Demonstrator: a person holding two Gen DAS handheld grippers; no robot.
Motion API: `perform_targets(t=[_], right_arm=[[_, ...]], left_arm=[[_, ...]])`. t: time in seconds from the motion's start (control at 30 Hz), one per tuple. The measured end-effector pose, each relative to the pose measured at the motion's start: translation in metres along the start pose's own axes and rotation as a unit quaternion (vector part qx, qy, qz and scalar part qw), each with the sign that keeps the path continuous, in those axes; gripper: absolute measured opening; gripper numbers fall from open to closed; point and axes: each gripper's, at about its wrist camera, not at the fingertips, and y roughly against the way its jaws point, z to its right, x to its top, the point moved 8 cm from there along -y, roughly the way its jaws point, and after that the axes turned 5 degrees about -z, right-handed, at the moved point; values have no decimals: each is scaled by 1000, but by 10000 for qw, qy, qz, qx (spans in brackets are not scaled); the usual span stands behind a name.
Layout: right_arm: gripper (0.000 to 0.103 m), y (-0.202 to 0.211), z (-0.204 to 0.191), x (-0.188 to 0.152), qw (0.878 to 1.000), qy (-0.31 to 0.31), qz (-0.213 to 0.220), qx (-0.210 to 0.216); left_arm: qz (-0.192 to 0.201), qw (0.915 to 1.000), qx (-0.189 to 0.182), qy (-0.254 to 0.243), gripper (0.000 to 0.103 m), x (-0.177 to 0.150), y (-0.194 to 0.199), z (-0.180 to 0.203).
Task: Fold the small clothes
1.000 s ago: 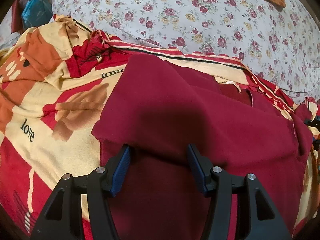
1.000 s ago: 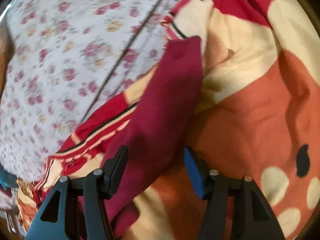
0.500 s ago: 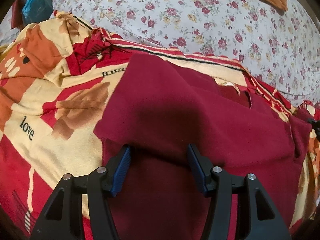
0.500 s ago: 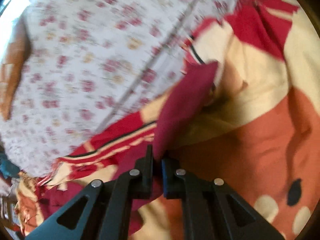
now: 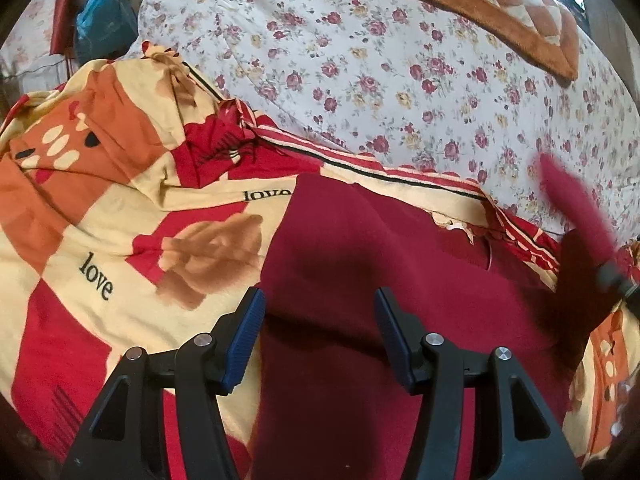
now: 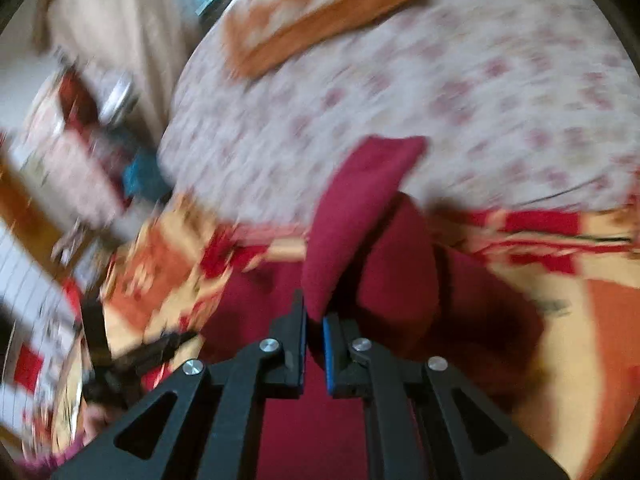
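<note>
A dark red garment [image 5: 360, 264] lies spread on a red, cream and orange "love" blanket [image 5: 120, 216]. My left gripper [image 5: 319, 320] is open just above the garment's near part, holding nothing. My right gripper [image 6: 315, 320] is shut on one sleeve or corner of the garment [image 6: 352, 208] and holds it lifted off the bed. In the left wrist view that raised piece [image 5: 576, 204] shows blurred at the right, above the right gripper's tip [image 5: 612, 276].
A white floral bedsheet [image 5: 380, 60] covers the bed beyond the blanket. An orange patterned cushion [image 5: 500, 12] lies at the far side. Blue and red bags [image 5: 100, 20] sit off the bed's far left. The right wrist view is motion-blurred.
My right gripper closed on the garment's edge, then lifted it and swung it up and across. My left gripper stayed open in place over the garment.
</note>
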Motion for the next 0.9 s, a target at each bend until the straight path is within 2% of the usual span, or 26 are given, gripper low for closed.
perform_targets(t=[0.07,0.13,0.17,0.2,0.27,0.33,0.4,0.53,0.63,0.77,0.9], right_arm=[[8,-40,-12,-25,9987,147,-482,78],[17,-73,-11,-51,9937,134,-1113,-67],[26,-85,-7,-63,9903,75,-1382,-142],[30,-87,-8,-70,9897,44,-1426,-111],[35,-74,-8,-71,9918,95,-1267,-119],[50,-57,-5,-66,9936,107,-1109,-165],[56,-37,1,-61,9953,107,-928,-236],[59,-7,23,-56,9963,3,-741,-430],[59,1,29,-53,9971,18,-621,-448],[59,-22,5,-50,9968,332,-721,-109],[59,-77,-23,-40,9940,625,-903,2]], left_arm=[[-44,10000,-56,19,36,-1,-2,-1],[-128,9998,-138,33,36,-3,-5,-1],[-175,9996,-234,34,36,-4,-7,0],[-187,9993,-315,27,36,-4,-7,2],[-145,9990,-424,7,36,-2,-6,6],[-102,9986,-523,-16,36,1,-7,13],[-131,9980,-615,-40,36,3,-12,23],[-333,9977,-558,-211,36,9,-33,43],[-454,9971,-608,-26,36,11,-43,45],[-406,9974,-574,126,36,13,-38,38],[-300,9985,-449,112,36,17,-26,23]])
